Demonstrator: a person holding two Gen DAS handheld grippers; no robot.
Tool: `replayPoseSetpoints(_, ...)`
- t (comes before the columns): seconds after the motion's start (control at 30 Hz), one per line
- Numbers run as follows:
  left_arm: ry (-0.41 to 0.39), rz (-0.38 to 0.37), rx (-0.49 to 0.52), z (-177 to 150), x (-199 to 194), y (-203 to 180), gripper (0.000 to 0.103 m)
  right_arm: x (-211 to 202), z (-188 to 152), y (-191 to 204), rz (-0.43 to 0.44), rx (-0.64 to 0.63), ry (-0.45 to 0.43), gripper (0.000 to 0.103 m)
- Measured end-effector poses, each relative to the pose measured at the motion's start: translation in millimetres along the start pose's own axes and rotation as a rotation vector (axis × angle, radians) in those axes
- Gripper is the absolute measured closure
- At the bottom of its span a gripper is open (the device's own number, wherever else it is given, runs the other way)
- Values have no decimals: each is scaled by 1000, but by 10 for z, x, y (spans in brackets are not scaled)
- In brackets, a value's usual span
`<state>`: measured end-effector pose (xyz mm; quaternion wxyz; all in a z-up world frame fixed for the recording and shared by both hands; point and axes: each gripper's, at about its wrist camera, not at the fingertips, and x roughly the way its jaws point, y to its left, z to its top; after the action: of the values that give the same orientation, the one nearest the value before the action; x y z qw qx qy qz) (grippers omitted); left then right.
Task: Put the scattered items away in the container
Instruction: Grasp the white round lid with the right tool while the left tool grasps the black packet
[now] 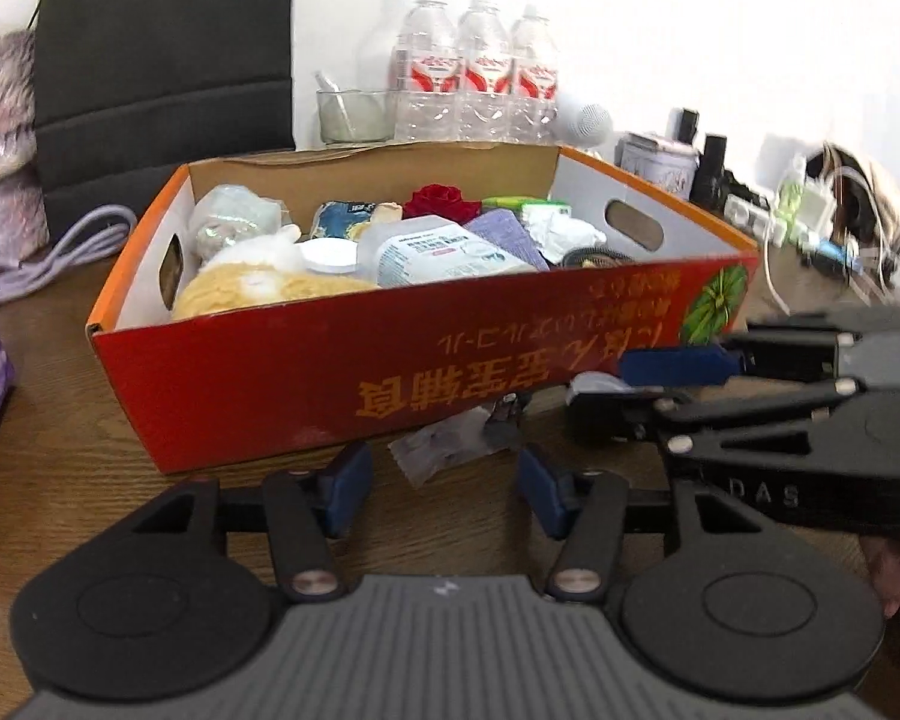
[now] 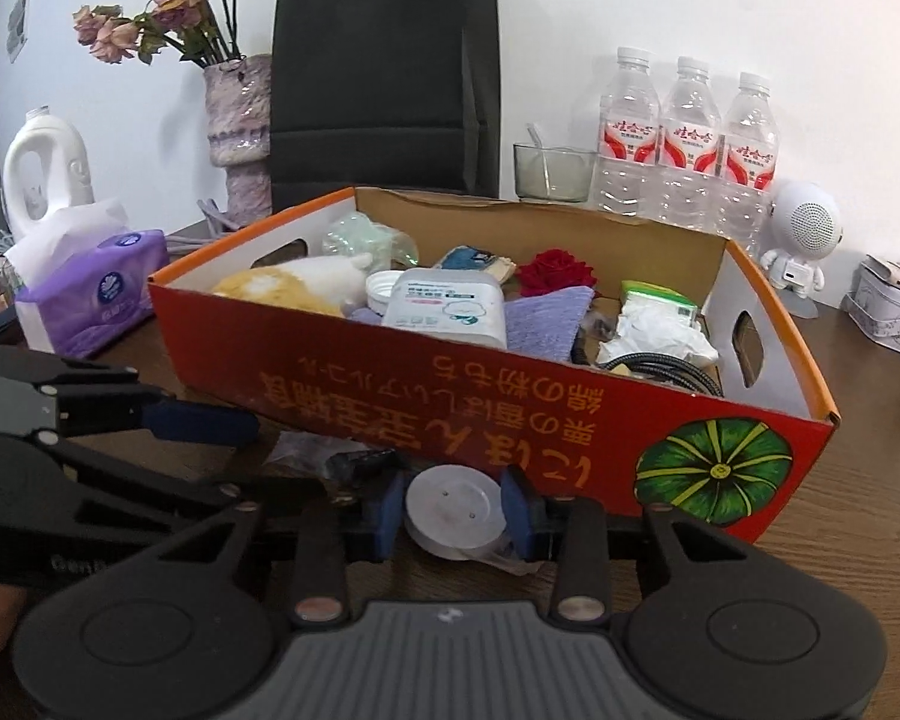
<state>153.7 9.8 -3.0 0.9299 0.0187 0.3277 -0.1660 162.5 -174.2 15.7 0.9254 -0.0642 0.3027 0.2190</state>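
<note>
A red cardboard box stands on the wooden table, holding a plush toy, a white bottle, a purple cloth, a red rose and other items. In front of its near wall lies a clear plastic packet with a small black part. My left gripper is open, its blue pads on either side of the packet and not touching it. To its right, my right gripper is shut on a white round disc resting on the table against the box; from the left wrist view only a white edge of the disc shows.
Behind the box stand three water bottles, a glass bowl, a black paper bag and a vase of dried flowers. A purple tissue pack sits left, a white speaker figure, a tin and cables right.
</note>
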Motion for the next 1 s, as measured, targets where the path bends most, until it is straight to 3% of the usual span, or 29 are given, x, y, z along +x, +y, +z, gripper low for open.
replayPoseSetpoints(0.1, -2, 6, 0, 10, 17, -26, 50, -1, -9, -58, -16, 25, 7, 59)
replayPoseSetpoints(0.17, -1, 3, 2, 23, 30, -56, 62, 8, -19, -83, -17, 38, 8, 57)
replayPoseSetpoints(0.2, -3, 6, 2, 25, 34, -69, 76, 24, -25, -86, -8, 41, 18, 56)
replayPoseSetpoints(0.23, -4, 8, 3, 24, 38, -78, 82, 43, -38, -70, -2, 32, 27, 54)
replayPoseSetpoints(0.33, -7, 2, 17, 0, 29, -100, 97, 35, -54, 12, 9, -7, 18, 65)
replayPoseSetpoints(0.4, -11, 7, 29, -28, 6, -124, 102, 4, -46, 20, 22, -2, 9, 65)
replayPoseSetpoints(0.6, -48, 27, 68, -94, -132, -202, 102, -256, 32, -22, 17, 10, -57, 65)
replayPoseSetpoints(0.77, -31, 41, 54, -85, -90, -195, 98, -482, 10, -65, 19, 34, -92, 65)
replayPoseSetpoints(0.87, -35, 44, 45, -36, -55, -238, 82, -587, -66, -85, 13, 49, -103, 65)
replayPoseSetpoints(0.9, -42, 32, 40, -9, -51, -271, 71, -610, -101, -104, 12, 59, -107, 65)
replayPoseSetpoints(1.0, -53, 2, 59, 76, 7, -434, 67, -644, -182, -186, -3, 91, -100, 65)
